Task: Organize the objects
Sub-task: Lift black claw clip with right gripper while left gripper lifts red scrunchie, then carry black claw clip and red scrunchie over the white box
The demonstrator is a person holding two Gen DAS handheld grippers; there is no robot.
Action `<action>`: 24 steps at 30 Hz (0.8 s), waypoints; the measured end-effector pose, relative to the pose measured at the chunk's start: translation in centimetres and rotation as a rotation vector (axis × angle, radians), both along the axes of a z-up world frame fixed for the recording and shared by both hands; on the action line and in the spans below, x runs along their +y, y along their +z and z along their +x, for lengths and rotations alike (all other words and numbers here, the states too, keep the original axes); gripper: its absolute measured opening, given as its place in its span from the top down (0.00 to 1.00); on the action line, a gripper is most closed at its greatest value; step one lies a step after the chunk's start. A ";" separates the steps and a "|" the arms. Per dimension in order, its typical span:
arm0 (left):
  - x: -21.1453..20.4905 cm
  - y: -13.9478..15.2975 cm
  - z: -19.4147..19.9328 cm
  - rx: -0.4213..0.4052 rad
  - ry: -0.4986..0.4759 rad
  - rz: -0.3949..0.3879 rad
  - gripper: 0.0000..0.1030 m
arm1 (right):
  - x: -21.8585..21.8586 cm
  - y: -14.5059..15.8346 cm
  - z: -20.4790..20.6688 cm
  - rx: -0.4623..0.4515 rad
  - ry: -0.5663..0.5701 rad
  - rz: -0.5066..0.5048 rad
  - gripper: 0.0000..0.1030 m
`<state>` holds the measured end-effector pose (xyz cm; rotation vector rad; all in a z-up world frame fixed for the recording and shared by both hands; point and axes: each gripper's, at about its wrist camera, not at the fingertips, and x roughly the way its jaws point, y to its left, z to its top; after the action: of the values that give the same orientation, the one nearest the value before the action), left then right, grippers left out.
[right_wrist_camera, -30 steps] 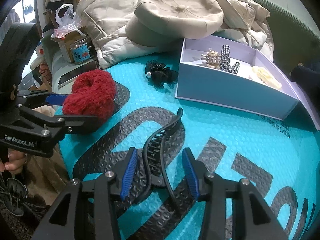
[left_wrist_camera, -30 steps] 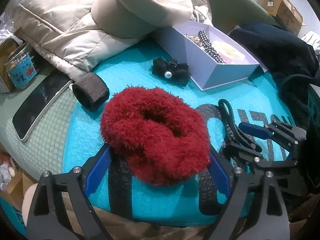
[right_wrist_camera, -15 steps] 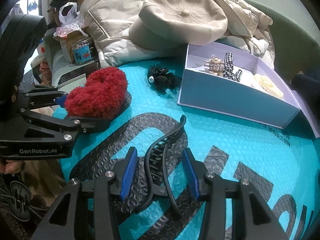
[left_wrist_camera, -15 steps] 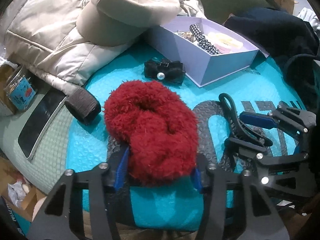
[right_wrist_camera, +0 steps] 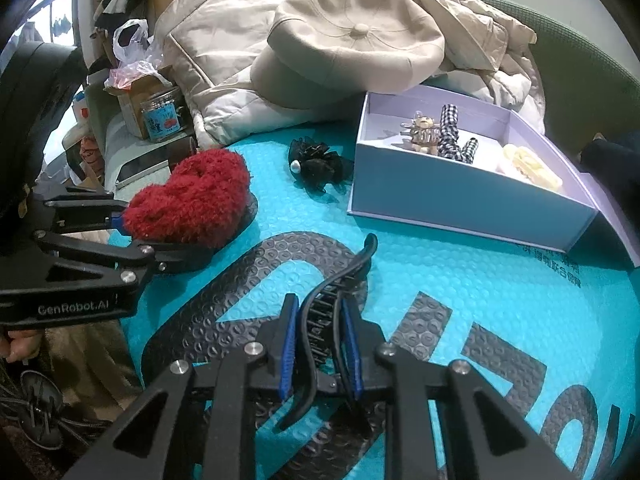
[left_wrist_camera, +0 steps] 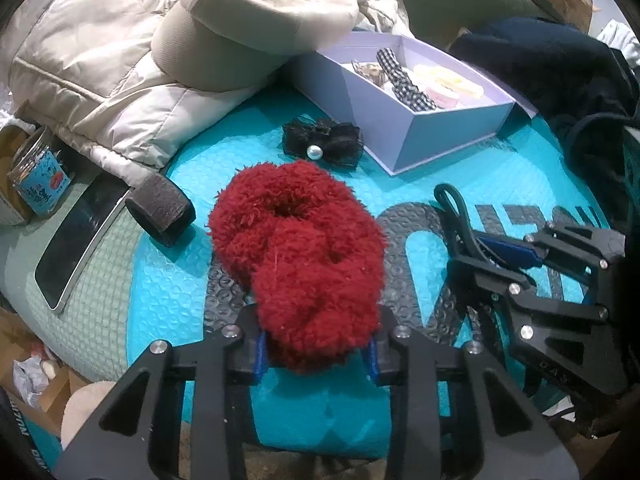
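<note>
My left gripper [left_wrist_camera: 316, 354] is shut on a fluffy red scrunchie [left_wrist_camera: 304, 256], squeezed narrow between the blue pads; it also shows in the right wrist view [right_wrist_camera: 192, 200]. My right gripper [right_wrist_camera: 320, 344] is shut on a black hair claw clip [right_wrist_camera: 336, 304] that lies on the teal bubble mailer [right_wrist_camera: 460, 280]; the clip also shows in the left wrist view [left_wrist_camera: 460, 220]. A lavender box [right_wrist_camera: 460, 196] behind holds a checked bow, a beige clip and a yellow clip. A black lace bow with a pearl [right_wrist_camera: 316, 166] lies left of the box.
A beige hat [left_wrist_camera: 260, 12] and a cream padded jacket [left_wrist_camera: 92, 68] lie behind the mailer. A dark cuff [left_wrist_camera: 160, 208], a phone [left_wrist_camera: 76, 236] and a blue-labelled jar [left_wrist_camera: 36, 180] are at the left. Dark clothing [left_wrist_camera: 560, 68] lies at the right.
Both grippers have closed: the left jaws squeezed in on the red scrunchie, the right jaws closed onto the black claw clip. Both views have shifted slightly.
</note>
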<state>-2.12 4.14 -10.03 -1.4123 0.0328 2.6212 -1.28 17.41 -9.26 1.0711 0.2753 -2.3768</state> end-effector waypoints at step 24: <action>4.8 3.4 -1.1 -0.043 -0.072 0.004 0.69 | 3.7 4.2 -0.6 0.034 0.050 0.019 0.80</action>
<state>-3.20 8.97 -6.63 -1.4387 0.0721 2.5313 -1.83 21.07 -5.09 1.0217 0.3336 -2.3543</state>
